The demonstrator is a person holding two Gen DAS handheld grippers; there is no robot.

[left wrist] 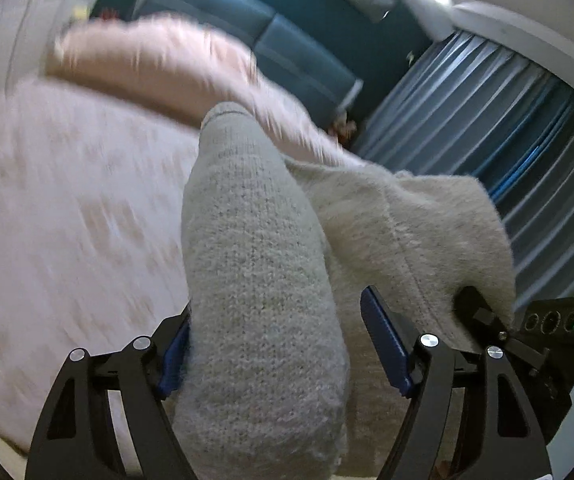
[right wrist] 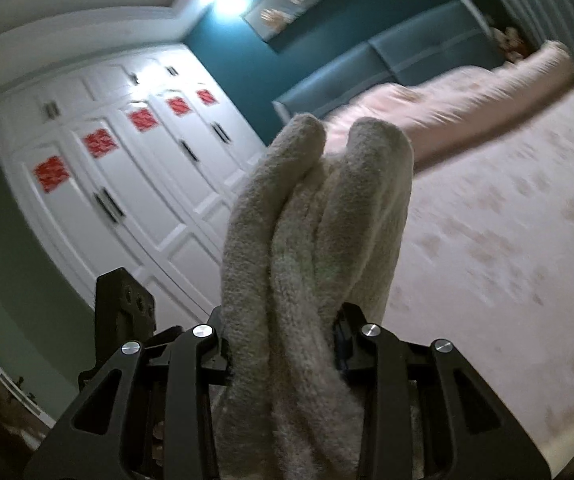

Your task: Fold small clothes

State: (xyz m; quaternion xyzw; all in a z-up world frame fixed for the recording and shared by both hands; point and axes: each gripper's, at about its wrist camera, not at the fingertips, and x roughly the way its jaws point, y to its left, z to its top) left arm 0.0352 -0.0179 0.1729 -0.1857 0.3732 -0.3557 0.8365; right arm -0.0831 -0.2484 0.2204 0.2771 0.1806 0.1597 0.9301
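Note:
A beige-grey knit garment is lifted above the pink bed. In the left wrist view a thick rolled part of it runs forward between the fingers of my left gripper, which is shut on it. The left blue pad presses into the roll, and the right blue pad lies against looser cloth. The garment spreads right to my right gripper, which pinches its edge. In the right wrist view my right gripper is shut on bunched folds of the garment that stick up ahead of it.
The pink bed cover fills the space below, with a pink pillow roll against a teal headboard. Grey-blue curtains hang at the right. White wardrobe doors with red squares stand beyond the bed.

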